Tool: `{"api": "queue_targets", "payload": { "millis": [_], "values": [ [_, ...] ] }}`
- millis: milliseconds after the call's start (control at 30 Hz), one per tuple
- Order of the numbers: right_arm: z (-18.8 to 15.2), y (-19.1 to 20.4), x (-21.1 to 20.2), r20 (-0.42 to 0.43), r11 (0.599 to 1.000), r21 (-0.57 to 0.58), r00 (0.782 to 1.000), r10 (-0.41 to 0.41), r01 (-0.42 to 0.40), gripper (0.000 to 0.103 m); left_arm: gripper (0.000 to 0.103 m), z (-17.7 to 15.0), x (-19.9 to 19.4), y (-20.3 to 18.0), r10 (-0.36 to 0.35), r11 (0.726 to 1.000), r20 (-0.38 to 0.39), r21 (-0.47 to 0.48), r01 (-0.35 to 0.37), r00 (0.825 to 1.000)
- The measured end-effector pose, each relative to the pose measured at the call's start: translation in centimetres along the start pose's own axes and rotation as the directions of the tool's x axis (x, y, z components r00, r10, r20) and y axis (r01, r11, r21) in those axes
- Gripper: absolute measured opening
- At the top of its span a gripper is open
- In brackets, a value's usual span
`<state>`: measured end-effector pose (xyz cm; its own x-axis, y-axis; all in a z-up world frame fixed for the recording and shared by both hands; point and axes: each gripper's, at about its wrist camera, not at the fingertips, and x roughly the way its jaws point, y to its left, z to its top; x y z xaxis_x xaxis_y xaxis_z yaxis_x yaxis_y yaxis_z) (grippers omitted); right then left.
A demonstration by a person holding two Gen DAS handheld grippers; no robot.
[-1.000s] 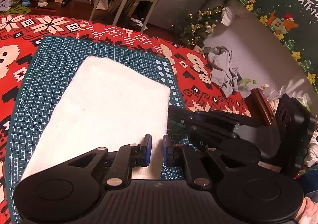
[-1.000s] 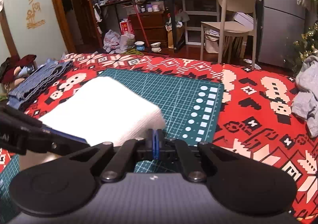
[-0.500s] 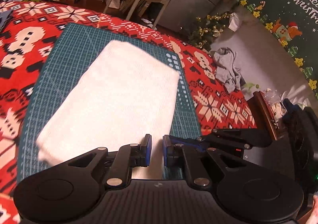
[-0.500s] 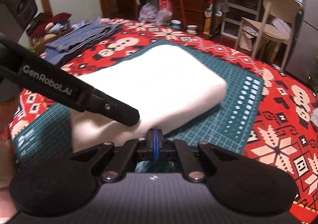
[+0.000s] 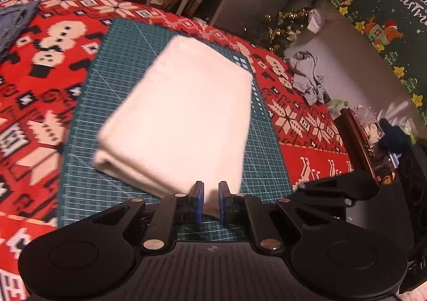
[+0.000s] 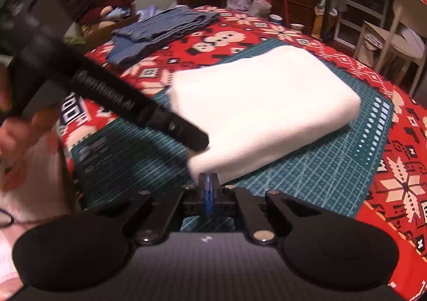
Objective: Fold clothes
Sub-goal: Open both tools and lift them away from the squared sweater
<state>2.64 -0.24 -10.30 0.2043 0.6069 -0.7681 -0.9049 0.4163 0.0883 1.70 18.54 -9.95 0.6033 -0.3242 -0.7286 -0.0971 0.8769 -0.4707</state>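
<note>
White garment [image 5: 181, 119]: folded into a thick rectangle, flat on the green cutting mat [image 5: 88, 156], just ahead of both grippers.
Left gripper [image 5: 210, 200]: slightly parted, gripping nothing.
Right gripper [image 6: 208, 194]: clenched, empty.
Remaining: grey garment [image 5: 307, 75] beyond, likely unfolded.

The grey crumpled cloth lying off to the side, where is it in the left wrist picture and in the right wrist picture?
Left wrist view: the grey crumpled cloth lies at right of centre, on the red patterned cover past the green mat's far right corner.
Right wrist view: not in it; the cover's right side is cut by the edge.
Shared landmark: the folded white towel on the green mat.
</note>
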Motion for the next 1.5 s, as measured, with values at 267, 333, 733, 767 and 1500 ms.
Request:
{"api": "queue_targets", "payload": {
  "millis": [267, 333, 733, 767, 1500],
  "values": [
    [0.5, -0.8, -1.9, 0.035, 0.987, 0.151, 0.997, -0.068, 0.062, 0.008, 0.038, 2.3, -3.9, 4.5, -0.038, 0.998, 0.147, -0.044, 0.045, 0.988],
    [0.7, -1.4, -2.0, 0.049, 0.976, 0.206, 0.996, -0.080, 0.068, 0.017, 0.040, 3.2, -3.5, 5.3, -0.031, 0.999, 0.155, -0.037, 0.037, 0.987],
    [0.7, -4.3, -1.2, 0.045, 0.933, 0.340, 0.989, -0.141, 0.117, 0.022, 0.039, 4.1, 0.9, 8.2, -0.045, 0.996, 0.047, -0.079, 0.049, 0.998],
    [0.7, -4.5, -1.2, 0.043, 0.928, 0.351, 0.988, -0.148, 0.124, 0.022, 0.039, 4.0, 1.0, 8.3, -0.044, 0.995, 0.042, -0.089, 0.047, 0.998],
    [0.8, -5.2, -3.8, 0.087, 0.823, 0.492, 0.925, -0.371, 0.284, 0.053, 0.048, -0.4, -2.1, 1.4, 0.100, 0.995, 0.132, 0.015, -0.103, 0.986]
  ]
}}
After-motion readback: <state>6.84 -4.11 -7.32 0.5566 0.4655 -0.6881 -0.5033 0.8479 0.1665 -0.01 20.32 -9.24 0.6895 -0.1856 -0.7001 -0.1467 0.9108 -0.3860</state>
